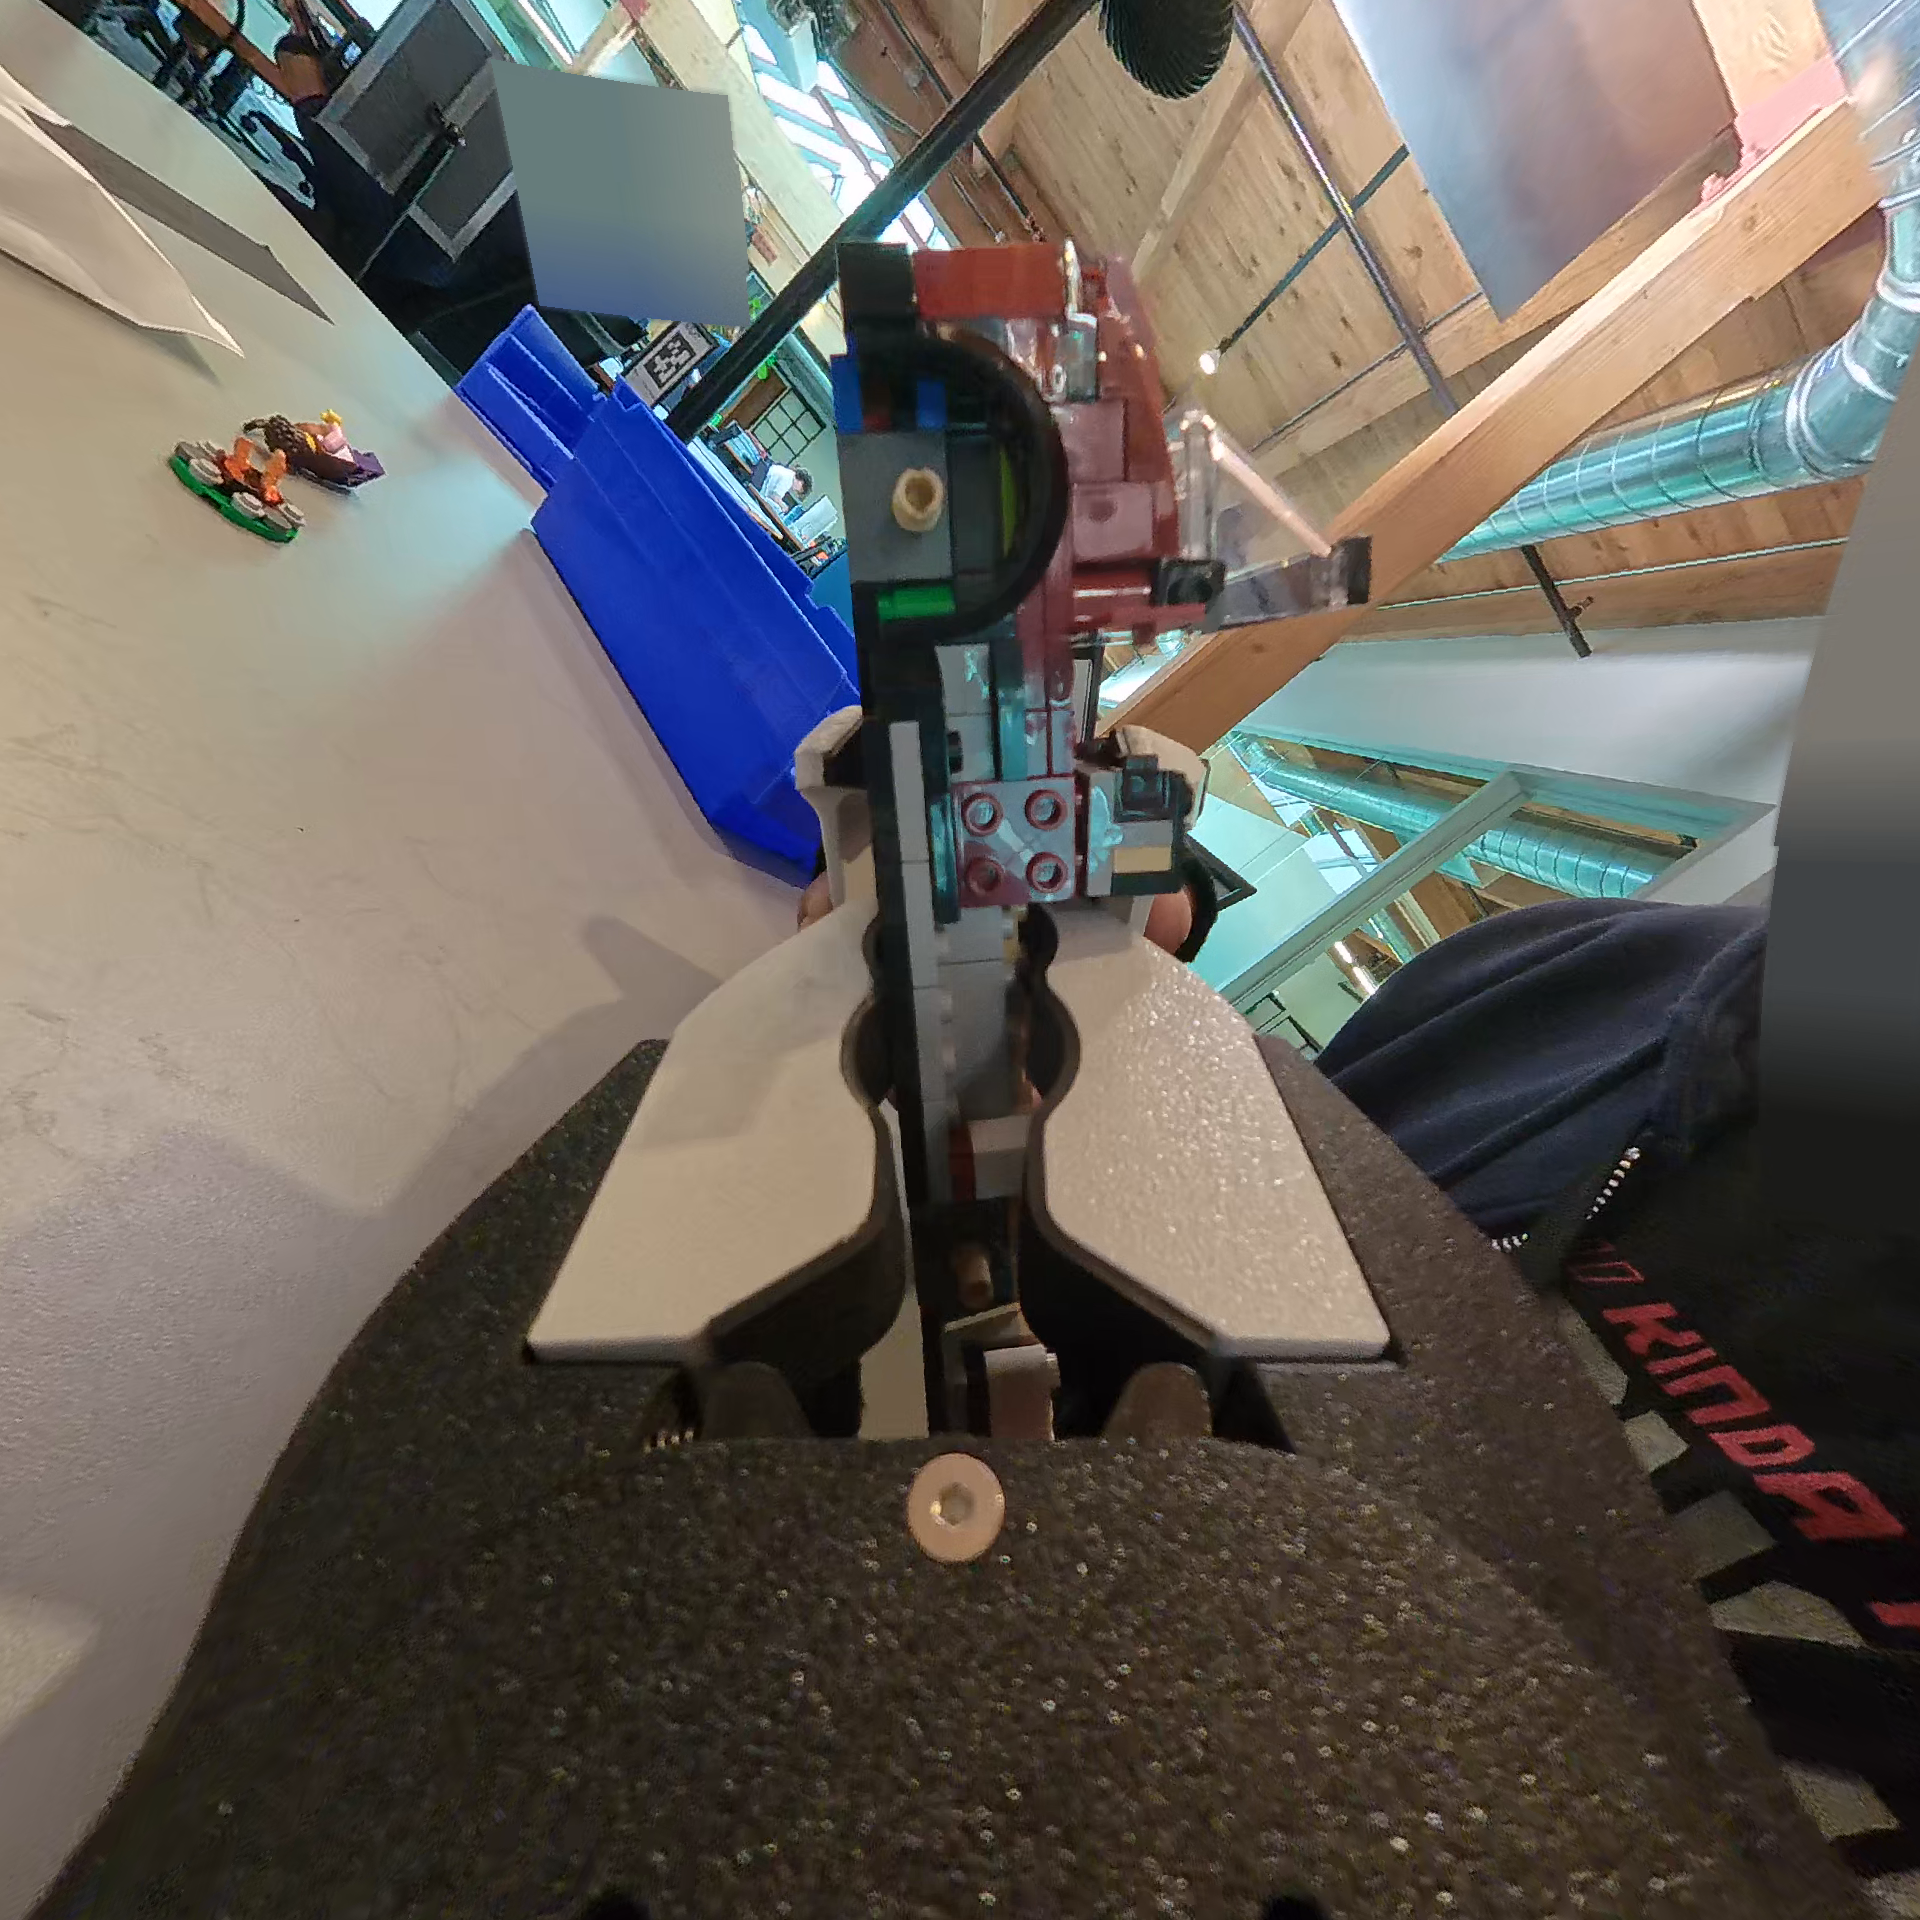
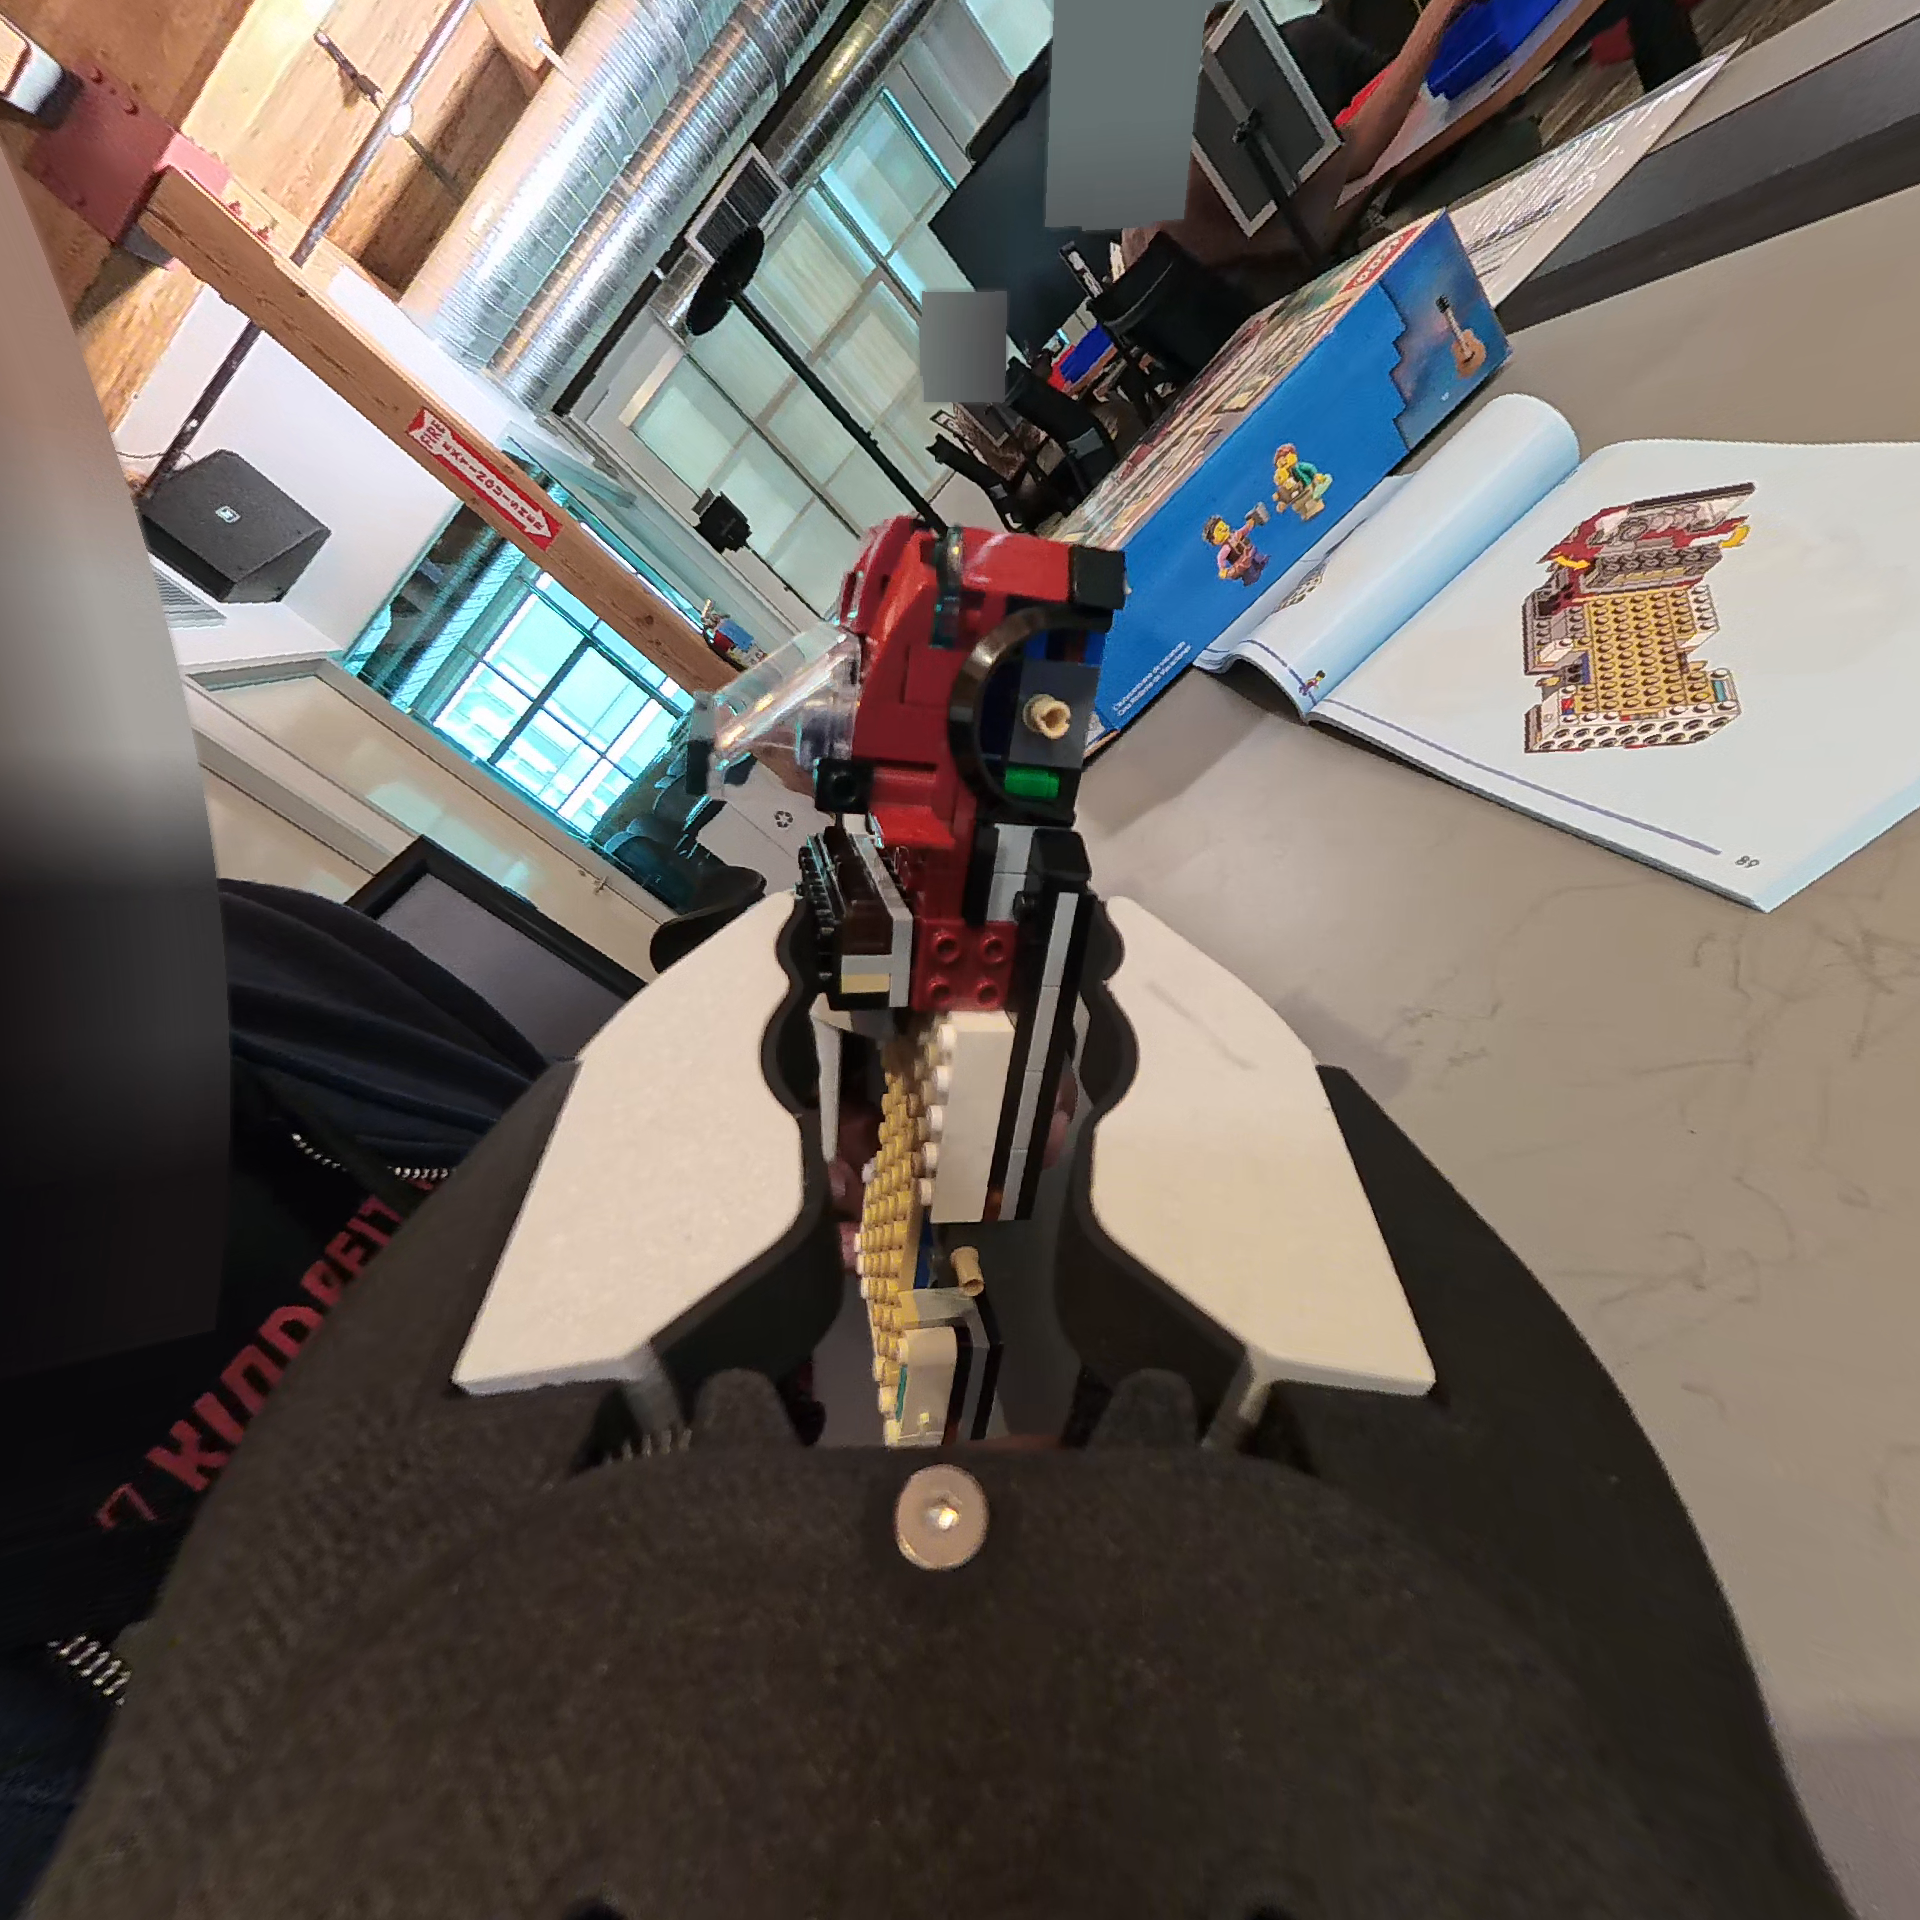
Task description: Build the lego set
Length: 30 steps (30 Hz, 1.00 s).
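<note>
Both the left tool point(image 1: 1003, 831) and right tool point(image 2: 940, 956) clamp the brick model point(image 1: 977, 499), raised above the table's edge point(image 2: 1455, 1039).

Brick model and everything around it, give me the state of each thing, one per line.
Brick model: lifted off the table, clamped by both grippers.
Left gripper: shut on the model.
Right gripper: shut on the model.
Instruction booklet: lying open.
Blue set box: on its side.
Small brick build: resting on the table.
</note>
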Tool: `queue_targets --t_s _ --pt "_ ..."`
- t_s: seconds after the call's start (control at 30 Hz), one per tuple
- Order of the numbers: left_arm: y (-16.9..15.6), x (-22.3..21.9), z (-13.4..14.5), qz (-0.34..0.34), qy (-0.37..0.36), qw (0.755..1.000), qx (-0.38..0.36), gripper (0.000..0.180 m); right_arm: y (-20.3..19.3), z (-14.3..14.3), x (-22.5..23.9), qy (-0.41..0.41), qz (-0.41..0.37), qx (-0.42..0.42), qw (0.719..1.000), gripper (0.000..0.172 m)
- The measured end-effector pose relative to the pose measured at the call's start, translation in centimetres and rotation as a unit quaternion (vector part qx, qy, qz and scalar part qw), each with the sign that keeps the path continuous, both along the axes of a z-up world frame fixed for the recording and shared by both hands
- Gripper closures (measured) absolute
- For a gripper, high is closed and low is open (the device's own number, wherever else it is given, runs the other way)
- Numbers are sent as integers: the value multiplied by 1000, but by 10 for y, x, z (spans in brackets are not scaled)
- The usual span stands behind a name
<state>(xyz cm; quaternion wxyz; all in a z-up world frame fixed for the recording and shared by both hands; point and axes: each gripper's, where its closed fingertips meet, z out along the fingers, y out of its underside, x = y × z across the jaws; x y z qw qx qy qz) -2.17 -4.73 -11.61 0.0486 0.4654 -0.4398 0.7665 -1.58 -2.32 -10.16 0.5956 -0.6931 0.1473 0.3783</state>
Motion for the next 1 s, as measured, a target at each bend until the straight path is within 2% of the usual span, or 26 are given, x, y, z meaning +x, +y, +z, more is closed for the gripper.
queue_targets --t_s 0.2,0.5,1.0 --pt "0 -1 -1 -6 4 1000 -10 160 0 -1 0 6 0 -4 1000 123" --pt "1 3 -7 -13 64 992 -107 160 4 -10 7 9 -36 -33 999 118" --pt "-3 5 -18 -15 138 981 -136 160 -2 -11 25 -50 -97 -54 993 118"
